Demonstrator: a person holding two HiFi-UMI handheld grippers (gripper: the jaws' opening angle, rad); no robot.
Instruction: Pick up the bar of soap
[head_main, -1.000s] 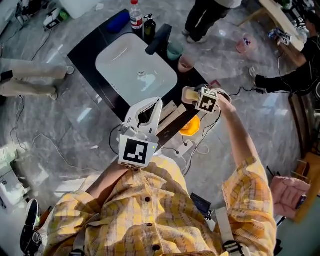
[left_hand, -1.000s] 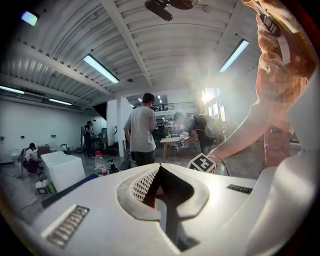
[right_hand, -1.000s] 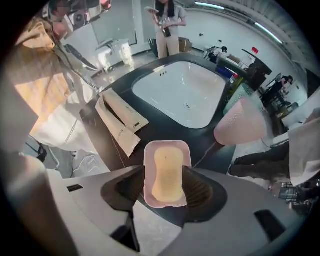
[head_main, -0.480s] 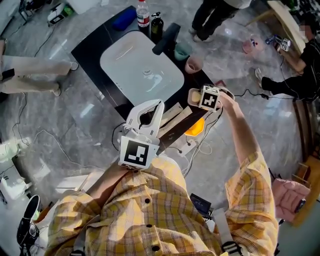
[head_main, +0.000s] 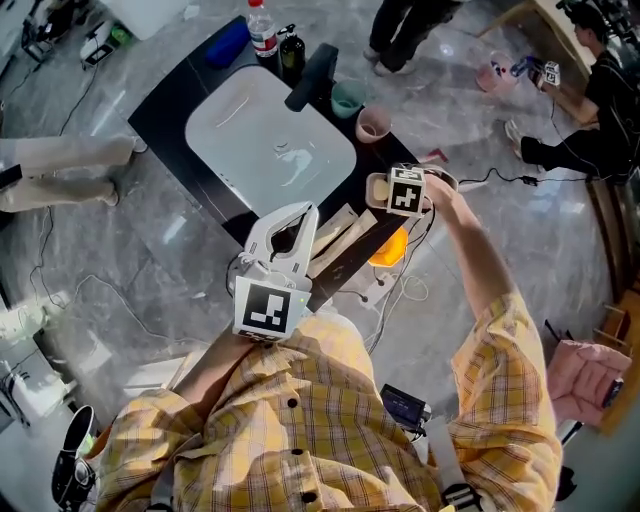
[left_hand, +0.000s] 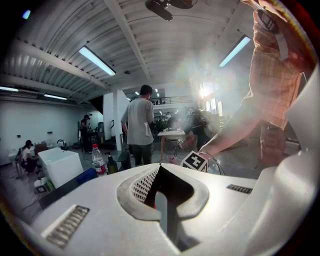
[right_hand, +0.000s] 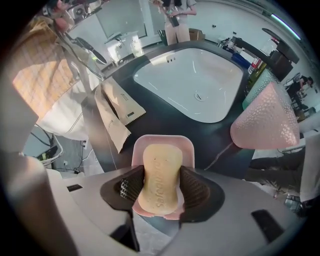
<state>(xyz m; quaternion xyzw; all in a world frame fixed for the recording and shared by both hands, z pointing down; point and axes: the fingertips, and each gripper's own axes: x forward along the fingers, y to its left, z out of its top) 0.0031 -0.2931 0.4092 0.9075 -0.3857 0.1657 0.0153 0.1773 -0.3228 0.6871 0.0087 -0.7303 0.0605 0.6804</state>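
Pale yellow and oblong, the bar of soap (right_hand: 161, 167) lies in a pink dish (right_hand: 162, 141) at the end of the black bench (right_hand: 165, 125) nearest your right hand. Your right tongs (right_hand: 161, 185) stand directly over it, pointing down. The relation that matters is the soap's long axis. It runs away from you toward the white basin (right_hand: 150, 75), in line with the gap of the tongs, so the 2 pads meet its 2 long sides across the short width. Those jaws have just been closing a little from their widest, with the soap between them. Both pads now touch its flanks, so I judge the grip freshly made at a wide setting, with the bar resting in the dish and not yet lifted. Your left tongs (head_main: 308, 210) are closed tip to tip on nothing and sit in front of your chest, well apart from the dish, so the right hand alone does this. The dish holds only the soap, and the basin shows just its drain. A pink cup (right_hand: 265, 117) stands just beside the dish, but I cannot see what is in it. When you raise the bar, go straight up: it looks slick, and the light dish could tip or ride up with it.
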